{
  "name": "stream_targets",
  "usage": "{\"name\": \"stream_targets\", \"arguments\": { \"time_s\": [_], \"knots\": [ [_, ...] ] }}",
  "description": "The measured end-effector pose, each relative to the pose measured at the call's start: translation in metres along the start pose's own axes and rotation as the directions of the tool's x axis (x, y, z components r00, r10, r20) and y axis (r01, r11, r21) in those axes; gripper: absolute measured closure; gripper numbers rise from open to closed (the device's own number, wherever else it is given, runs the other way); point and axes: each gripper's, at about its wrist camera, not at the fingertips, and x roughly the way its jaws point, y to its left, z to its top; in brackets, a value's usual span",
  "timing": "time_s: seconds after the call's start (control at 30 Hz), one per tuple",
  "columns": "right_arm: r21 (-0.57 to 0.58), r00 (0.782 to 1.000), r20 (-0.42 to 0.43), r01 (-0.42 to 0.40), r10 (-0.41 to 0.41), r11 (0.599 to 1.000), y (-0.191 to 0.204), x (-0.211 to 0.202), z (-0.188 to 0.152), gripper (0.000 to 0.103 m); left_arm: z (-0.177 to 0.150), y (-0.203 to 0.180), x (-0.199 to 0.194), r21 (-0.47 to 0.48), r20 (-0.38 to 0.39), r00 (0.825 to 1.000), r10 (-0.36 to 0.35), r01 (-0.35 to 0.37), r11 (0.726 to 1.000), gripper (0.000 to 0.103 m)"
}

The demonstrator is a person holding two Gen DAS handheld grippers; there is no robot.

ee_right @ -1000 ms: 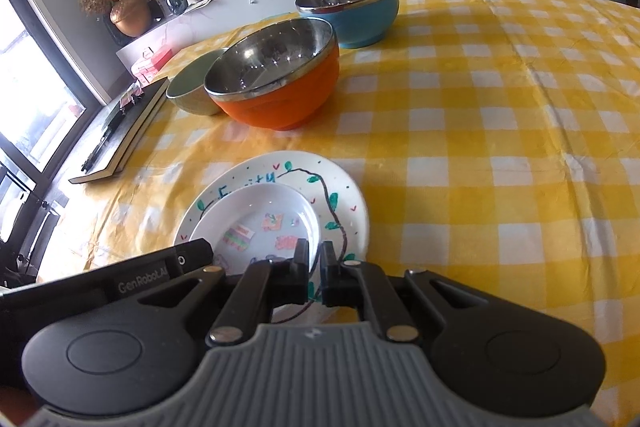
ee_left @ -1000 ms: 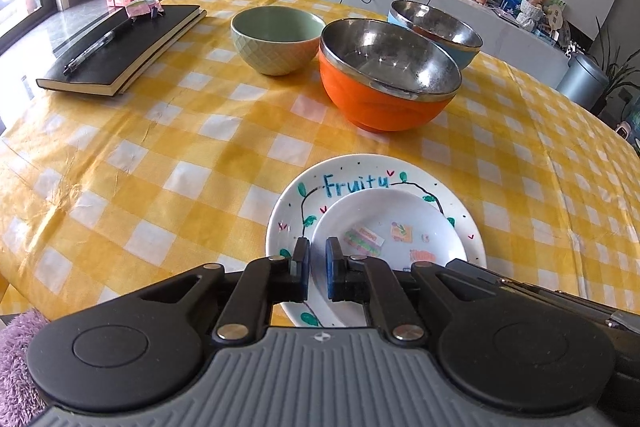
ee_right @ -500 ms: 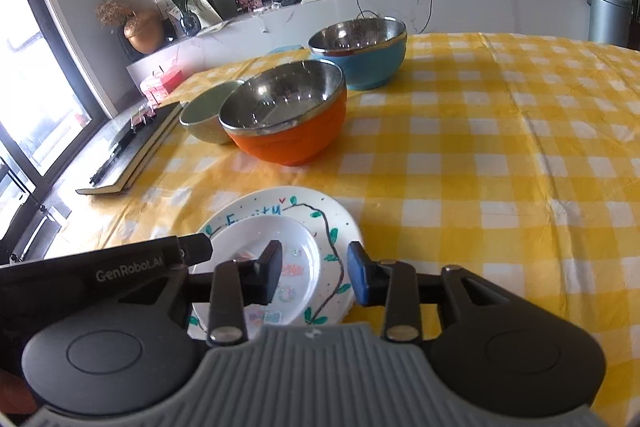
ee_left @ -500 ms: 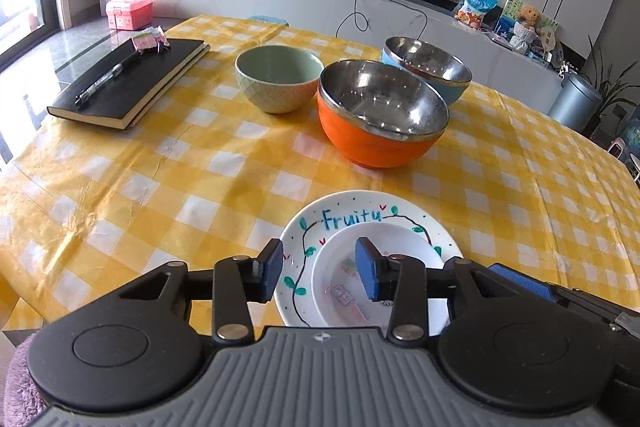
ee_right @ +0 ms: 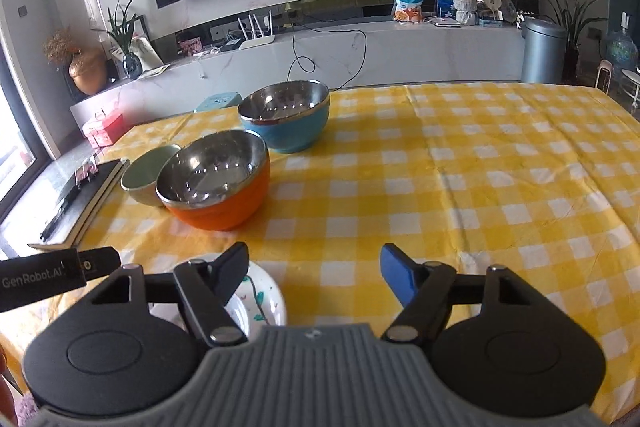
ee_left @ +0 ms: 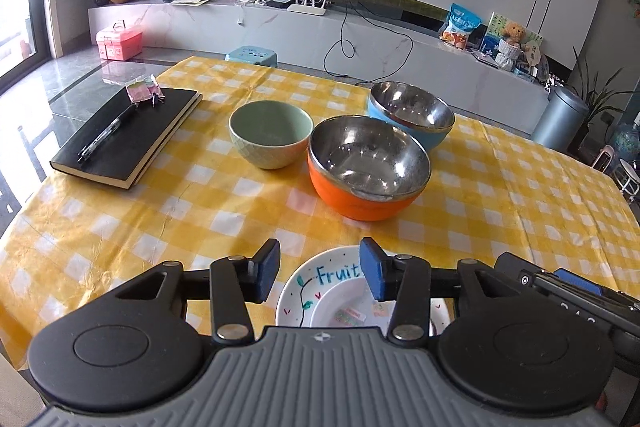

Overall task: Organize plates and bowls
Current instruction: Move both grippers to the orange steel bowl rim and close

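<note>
Evidently finished with the plates and ready for the bowls, judging by the layout. Found the small white plate (ee_left: 340,305) seated inside the larger hand-painted plate (ee_left: 294,293) lettered "Fruit", both at the near edge of the bench (ee_left: 120,227), just under the tools. Found the left tool (ee_left: 319,271) moderately spread, jaws having just been opening, gripping nothing; saw the plates through the gap, lower down and untouched by the pads. Found the right tool (ee_right: 315,267) spread wide, likewise just been opening, with only yellow checked cloth (ee_right: 480,187) beyond the gap.

Saw three bowls farther back: orange bowl (ee_left: 360,203) nearest, blue bowl (ee_left: 424,141) close behind it, green bowl (ee_left: 268,155) just beside the orange one. Could not tell whether any touched.

Judged nesting the bowls as the step in hand. Reckoned it best to pinch at a rim, one pad inside and one outside, since the rounded walls offered no flat hold. Expected the polished steel liners of the orange and blue bowls to be slick, so favoured a firm, square bite. Took the green bowl for glazed ceramic with a faceted outer pattern, smaller, hence suited to go on top. Thought lifting wiser than sliding over the crinkled, glossy cloth. Noted the black notebook (ee_left: 120,143) with its pen (ee_left: 106,133) well apart at the left.
</note>
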Motion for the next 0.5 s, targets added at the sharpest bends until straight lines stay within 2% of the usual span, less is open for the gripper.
{"name": "stream_targets", "arguments": {
  "time_s": [0.2, 0.37, 0.5],
  "knots": [
    [0.055, 0.999, 0.001, -0.033, 0.033, 0.998, 0.005, 0.011, 0.031, 0.032, 0.031, -0.001, 0.013, -0.007, -0.015, 1.0, 0.0, 0.0, 1.0, 0.046],
    [0.029, 0.997, -0.071, -0.011, 0.013, 1.0, 0.023, 0.035, 0.054, 0.032, 0.05, -0.003, 0.035, 0.023, -0.064, 0.998, 0.027, -0.026, 0.999, 0.037],
    [0.072, 0.991, -0.132, -0.018, 0.028, 0.997, 0.027, 0.058, 0.069, 0.032, 0.07, 0.002, 0.051, 0.008, -0.083, 0.995, 0.048, -0.048, 0.999, 0.034]
  ]
}}
